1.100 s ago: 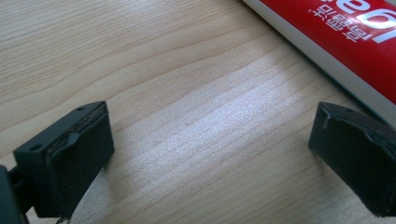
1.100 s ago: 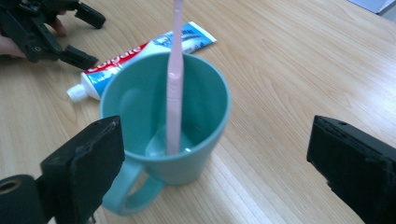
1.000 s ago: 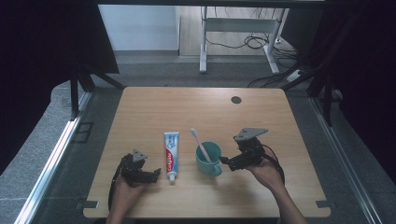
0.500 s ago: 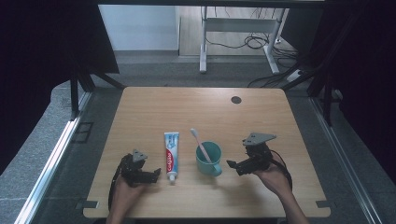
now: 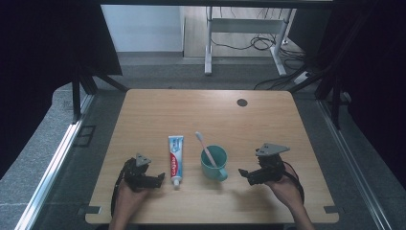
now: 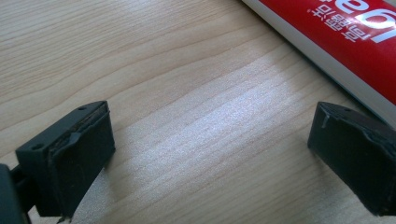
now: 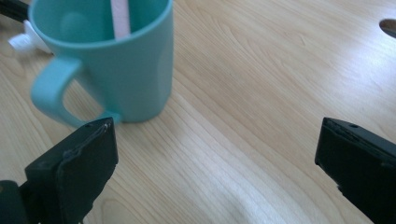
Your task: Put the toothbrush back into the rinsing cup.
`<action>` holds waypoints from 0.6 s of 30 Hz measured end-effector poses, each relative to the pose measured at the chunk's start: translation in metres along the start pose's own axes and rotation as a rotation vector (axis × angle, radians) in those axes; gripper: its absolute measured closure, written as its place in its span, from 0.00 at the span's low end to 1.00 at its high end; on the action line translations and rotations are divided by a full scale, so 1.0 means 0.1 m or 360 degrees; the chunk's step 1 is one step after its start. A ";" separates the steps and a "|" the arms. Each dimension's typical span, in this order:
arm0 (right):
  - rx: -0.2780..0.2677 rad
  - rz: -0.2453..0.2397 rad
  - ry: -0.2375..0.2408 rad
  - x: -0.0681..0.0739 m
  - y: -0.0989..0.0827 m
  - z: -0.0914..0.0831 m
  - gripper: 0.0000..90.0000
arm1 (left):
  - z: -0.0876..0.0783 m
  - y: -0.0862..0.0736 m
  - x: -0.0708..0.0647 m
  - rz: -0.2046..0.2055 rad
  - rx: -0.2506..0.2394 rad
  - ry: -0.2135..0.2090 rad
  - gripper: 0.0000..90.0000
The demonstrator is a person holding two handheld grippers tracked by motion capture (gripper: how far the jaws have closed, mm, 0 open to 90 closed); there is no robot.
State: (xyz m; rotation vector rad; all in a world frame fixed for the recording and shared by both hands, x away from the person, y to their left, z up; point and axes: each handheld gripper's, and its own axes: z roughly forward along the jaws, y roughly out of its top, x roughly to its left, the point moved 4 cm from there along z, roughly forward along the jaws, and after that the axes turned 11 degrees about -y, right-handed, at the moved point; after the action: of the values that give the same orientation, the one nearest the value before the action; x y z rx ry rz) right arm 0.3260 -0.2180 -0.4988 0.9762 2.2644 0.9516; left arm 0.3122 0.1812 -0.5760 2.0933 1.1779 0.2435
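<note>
The right gripper (image 5: 245, 173) has drawn back to the teal cup's (image 5: 213, 163) three o'clock, jaws apart; the left gripper (image 5: 159, 179) rests spread beside the toothpaste tube (image 5: 175, 159).

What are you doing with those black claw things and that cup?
A person sits at a wooden table with a gripper in each hand. The right gripper is open beside a teal cup and holds nothing. A toothbrush stands in the cup. The left gripper is open too, low over the table next to a tube of toothpaste that lies flat. Nothing is being held right now.
</note>
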 end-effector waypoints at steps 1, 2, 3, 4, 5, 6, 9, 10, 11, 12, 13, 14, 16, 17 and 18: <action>0.0000 0.0003 -0.0004 0.00 -0.02 0.00 0.00 | 0.00 0.00 0.00 0.0000 0.0000 0.0000 0.00; -0.0001 0.0004 -0.0009 -0.01 -0.04 0.01 0.00 | 0.00 0.00 0.00 0.0000 0.0000 0.0000 0.00; 0.0001 0.0005 -0.0010 -0.01 -0.06 0.01 0.00 | 0.00 0.00 0.00 0.0000 0.0000 0.0000 0.00; 0.0001 0.0008 -0.0016 -0.01 -0.09 0.01 0.00 | 0.00 0.00 0.00 0.0000 0.0000 0.0000 0.00; 0.0001 0.0009 -0.0019 -0.01 -0.11 0.02 0.00 | 0.00 0.00 0.00 0.0000 0.0000 0.0000 0.00; 0.0001 0.0014 -0.0021 -0.01 -0.13 0.02 0.00 | 0.00 0.00 0.00 0.0000 0.0000 0.0000 0.00; -0.0004 0.0024 -0.0024 -0.01 -0.19 0.03 0.00 | 0.00 0.00 0.00 0.0000 0.0000 0.0000 0.00; -0.0006 0.0030 -0.0025 -0.01 -0.22 0.03 0.00 | 0.00 0.00 0.00 0.0000 0.0000 0.0000 0.00; -0.0007 0.0042 -0.0022 0.00 -0.26 0.04 0.00 | 0.00 0.00 0.00 0.0000 -0.0001 -0.0001 0.00; -0.0007 0.0042 -0.0022 0.00 -0.26 0.04 0.00 | 0.00 0.00 0.00 0.0000 -0.0001 -0.0001 0.00; -0.0005 0.0043 -0.0023 0.00 -0.28 0.05 0.00 | 0.00 0.00 0.00 0.0000 -0.0001 -0.0001 0.00; -0.0005 0.0045 -0.0024 0.01 -0.30 0.05 0.00 | 0.00 0.00 0.00 0.0000 -0.0001 -0.0001 0.00; 0.0001 0.0038 -0.0030 0.01 -0.34 0.06 0.00 | 0.00 0.00 0.00 0.0001 -0.0001 -0.0001 0.00; -0.0003 0.0040 -0.0030 0.01 -0.35 0.06 0.00 | 0.00 0.00 0.00 0.0001 -0.0001 -0.0001 0.00; -0.0007 0.0047 -0.0027 0.01 -0.37 0.07 0.00 | 0.00 0.00 0.00 0.0001 -0.0001 -0.0001 0.00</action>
State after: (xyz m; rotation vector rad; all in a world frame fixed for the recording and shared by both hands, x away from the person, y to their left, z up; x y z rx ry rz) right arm 0.3140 -0.2332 -0.5316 1.0149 2.2389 0.9566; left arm 0.3123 0.1811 -0.5760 2.0930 1.1765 0.2434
